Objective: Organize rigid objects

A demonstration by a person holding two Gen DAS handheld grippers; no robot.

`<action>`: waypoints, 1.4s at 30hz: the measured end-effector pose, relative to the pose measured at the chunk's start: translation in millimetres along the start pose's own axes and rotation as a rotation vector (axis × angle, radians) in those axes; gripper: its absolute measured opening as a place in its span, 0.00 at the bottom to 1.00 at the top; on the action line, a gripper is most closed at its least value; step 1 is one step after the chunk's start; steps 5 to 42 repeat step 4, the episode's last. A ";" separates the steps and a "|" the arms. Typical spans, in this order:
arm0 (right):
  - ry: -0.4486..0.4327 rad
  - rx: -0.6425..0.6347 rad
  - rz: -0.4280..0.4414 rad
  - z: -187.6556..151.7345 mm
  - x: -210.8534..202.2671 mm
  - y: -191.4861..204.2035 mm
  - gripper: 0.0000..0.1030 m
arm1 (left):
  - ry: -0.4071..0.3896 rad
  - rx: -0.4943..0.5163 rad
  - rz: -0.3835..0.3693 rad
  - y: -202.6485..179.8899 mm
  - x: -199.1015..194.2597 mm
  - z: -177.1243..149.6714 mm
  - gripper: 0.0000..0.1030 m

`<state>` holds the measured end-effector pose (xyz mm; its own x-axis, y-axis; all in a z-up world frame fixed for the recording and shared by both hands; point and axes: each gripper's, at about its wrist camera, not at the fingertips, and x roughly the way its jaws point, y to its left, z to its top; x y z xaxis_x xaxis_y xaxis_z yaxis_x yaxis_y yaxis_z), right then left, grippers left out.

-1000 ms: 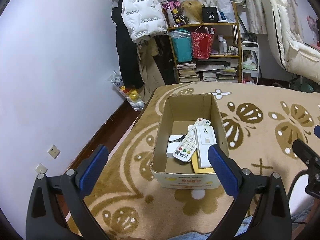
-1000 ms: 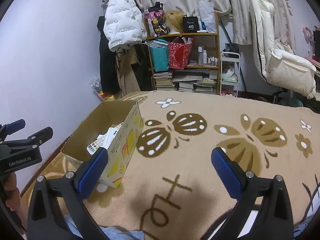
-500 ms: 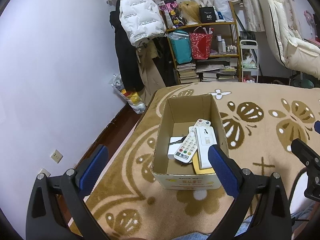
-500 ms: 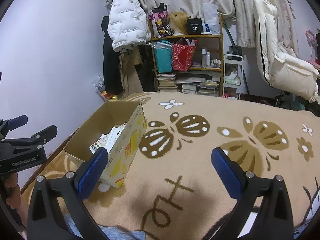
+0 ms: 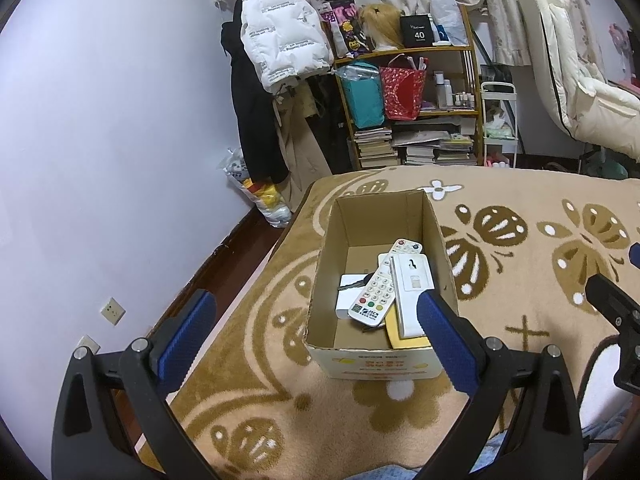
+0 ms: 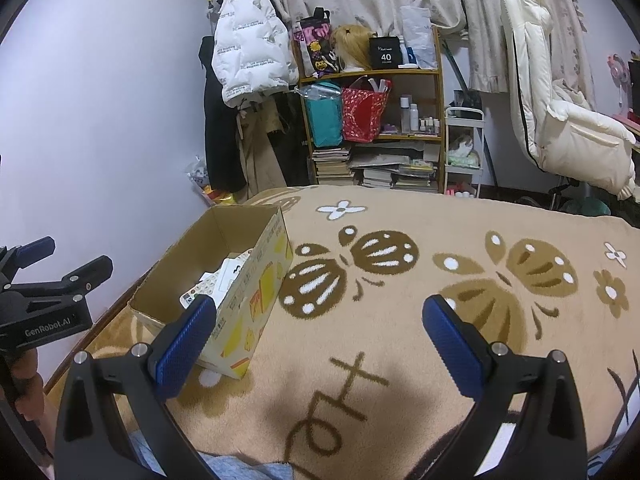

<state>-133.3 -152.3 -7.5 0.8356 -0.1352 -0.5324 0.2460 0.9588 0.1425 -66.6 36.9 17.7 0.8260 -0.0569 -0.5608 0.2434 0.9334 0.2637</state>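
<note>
Two claws hang over the near edge of the bed, both with fingers wide apart and nothing between them: the left claw [image 5: 312, 332] looks down at the open brown cardboard box [image 5: 326, 264], and the right claw [image 6: 314, 338] sits to the right of that box over the bare tan blanket with brown butterfly patterns [image 6: 440, 312]. Over the last second the box has slid only slightly in both views and its contents lie as they did, so both claws seem to be drawing back a little rather than reaching. My reading is that the sorting is finished or close to it, since no loose item shows on the blanket around the box.

Inside the box I count one white remote control with coloured buttons [image 5: 370, 296], one white flat rectangular device [image 5: 412, 288] just right of it, a second remote's rounded tip [image 5: 406, 246] behind, one small white box [image 5: 346, 294] underneath, and one yellow flat piece [image 5: 400, 334] at the near wall.
</note>
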 end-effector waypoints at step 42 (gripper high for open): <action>0.004 0.005 0.001 -0.5 -1.3 -2.5 1.00 | -0.001 -0.005 0.006 1.1 -0.4 1.0 0.97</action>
